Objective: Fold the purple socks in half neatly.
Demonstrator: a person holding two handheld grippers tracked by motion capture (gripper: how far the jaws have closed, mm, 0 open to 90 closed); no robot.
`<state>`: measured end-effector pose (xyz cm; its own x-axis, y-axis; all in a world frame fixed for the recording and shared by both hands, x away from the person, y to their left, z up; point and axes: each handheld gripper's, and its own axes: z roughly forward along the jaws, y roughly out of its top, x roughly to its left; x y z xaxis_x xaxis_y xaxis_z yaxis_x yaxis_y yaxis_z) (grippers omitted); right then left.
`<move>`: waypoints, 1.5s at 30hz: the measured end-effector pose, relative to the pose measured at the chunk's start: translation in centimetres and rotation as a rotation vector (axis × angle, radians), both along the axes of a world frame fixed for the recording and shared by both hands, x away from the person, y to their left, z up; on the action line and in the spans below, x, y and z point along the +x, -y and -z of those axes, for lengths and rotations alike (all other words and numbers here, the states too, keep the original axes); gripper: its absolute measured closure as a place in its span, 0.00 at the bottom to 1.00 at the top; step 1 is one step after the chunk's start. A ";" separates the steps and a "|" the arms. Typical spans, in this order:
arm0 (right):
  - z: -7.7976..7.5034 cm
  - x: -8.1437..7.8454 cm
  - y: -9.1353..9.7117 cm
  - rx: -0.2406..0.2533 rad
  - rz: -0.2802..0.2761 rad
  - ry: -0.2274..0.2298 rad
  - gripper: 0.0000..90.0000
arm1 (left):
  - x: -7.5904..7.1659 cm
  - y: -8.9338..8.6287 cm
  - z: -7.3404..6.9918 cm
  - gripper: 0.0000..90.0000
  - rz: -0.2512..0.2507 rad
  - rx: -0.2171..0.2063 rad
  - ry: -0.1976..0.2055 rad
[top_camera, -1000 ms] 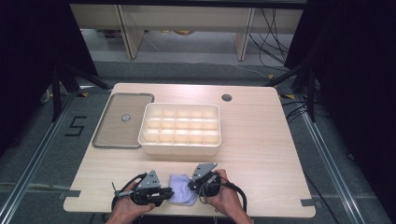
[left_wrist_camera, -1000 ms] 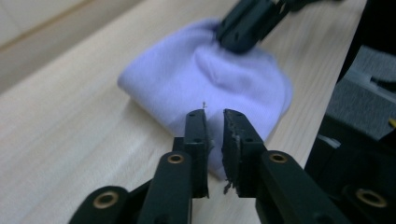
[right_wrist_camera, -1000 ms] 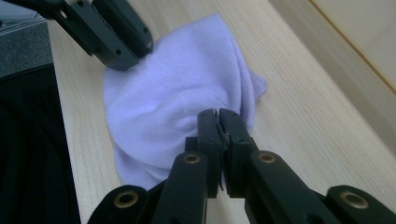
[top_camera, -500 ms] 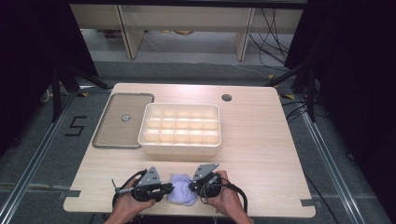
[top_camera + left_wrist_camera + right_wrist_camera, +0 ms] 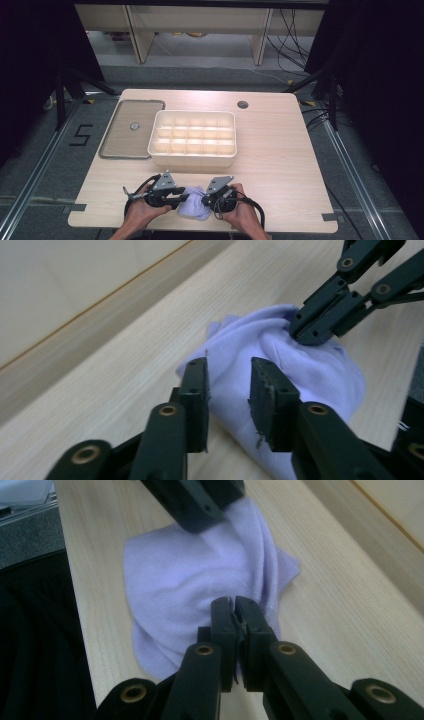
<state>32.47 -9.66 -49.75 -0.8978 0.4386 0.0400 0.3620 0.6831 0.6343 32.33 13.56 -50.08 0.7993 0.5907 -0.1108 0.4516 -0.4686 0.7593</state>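
Cloth bunched at table's 6 o'clock edge. Right gripper pinching it; left gripper jaws just opened, spread, gripping nothing. Tray unfilled; most work left.

The high view looks forward and down from above the near edge, taking in the whole surface. Each gripper view sits low and very close, looking along its own jaws. All three share the cloth at lower centre of the high view.
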 end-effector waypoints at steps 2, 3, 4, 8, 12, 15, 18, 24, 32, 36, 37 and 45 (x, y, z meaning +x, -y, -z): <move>0.0 0.0 0.0 -0.001 -0.003 -0.002 0.97 | -0.8 -1.3 -0.2 0.66 -0.033 -0.015 -0.032; 0.0 -0.1 -0.1 0.002 -0.001 0.003 0.97 | -1.1 -1.6 -0.1 0.63 -0.043 -0.035 -0.051; 0.0 -0.1 -0.1 0.002 -0.006 0.007 0.97 | -1.1 -1.6 -0.1 0.60 -0.043 -0.035 -0.051; 0.0 -0.5 -0.1 0.001 0.002 -0.006 0.96 | -1.7 -2.0 0.4 0.51 -0.081 -0.094 -0.136; 0.1 -0.8 -0.2 0.002 0.001 -0.010 0.96 | -1.6 -1.4 0.9 0.51 -0.089 -0.093 -0.169; 0.0 -0.9 -0.1 -0.007 -0.002 -0.010 0.96 | -1.4 -1.0 1.2 0.52 -0.083 -0.063 -0.163; -0.1 -1.0 -0.1 -0.006 -0.004 -0.006 0.96 | -1.5 -0.8 1.2 0.55 -0.075 -0.012 -0.137; -1.3 -1.2 -0.2 0.064 -0.017 0.035 0.97 | -2.0 -0.4 1.5 0.76 -0.078 -0.048 -0.134; -0.5 -2.4 -2.7 0.053 -0.100 0.023 0.98 | -2.2 -0.4 1.3 0.92 -0.074 -0.055 -0.110; 0.5 -2.5 -3.1 0.015 -0.104 0.019 0.99 | -2.3 -0.3 0.9 0.93 -0.048 -0.040 -0.074; 0.3 -2.4 -3.0 0.019 -0.104 0.009 0.98 | -2.4 -0.4 0.7 0.93 -0.044 -0.024 -0.076; -1.0 0.4 -2.5 0.010 -0.012 0.103 0.99 | -2.5 -0.1 0.4 0.93 -0.026 0.012 -0.043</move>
